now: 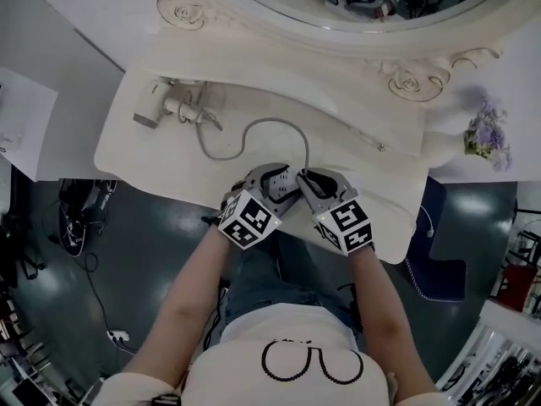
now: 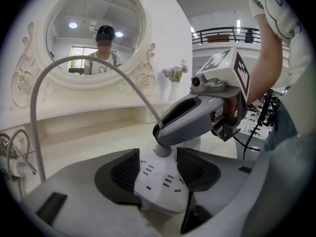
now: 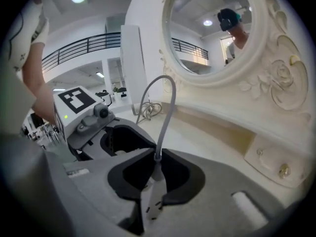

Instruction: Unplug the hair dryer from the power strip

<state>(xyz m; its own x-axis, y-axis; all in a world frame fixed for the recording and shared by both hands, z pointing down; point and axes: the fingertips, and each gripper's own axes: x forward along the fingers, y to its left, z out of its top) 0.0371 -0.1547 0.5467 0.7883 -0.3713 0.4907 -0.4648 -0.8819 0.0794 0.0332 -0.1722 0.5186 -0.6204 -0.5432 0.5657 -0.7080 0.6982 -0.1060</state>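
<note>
While one person held two grey, hard-shelled tools side by side at the near edge of the glossy cream surface, the single white, flat-topped plastic power strip lay between the two black ribbed pads of the left tool; those jaws stood wide, each pad pressed against a long side of the strip, whose top carried rows of short dark slots; the right tool had its jaws nearly together, its two smooth black pads clamped on the one narrow pale plug, which was seated in the far end of the power strip; one round grey rubbery cord rose from the plug, arched over, and looped across the surface to the one cream hair dryer; the hair dryer lay on its side at the far left of the surface, well apart from both tools; each tool bore one cube with black-and-white square markers, two in all; behind stood one oval mirror in a carved cream frame with rose mouldings; one bunch of pale purple flowers stood at the right, beside the frame.
</note>
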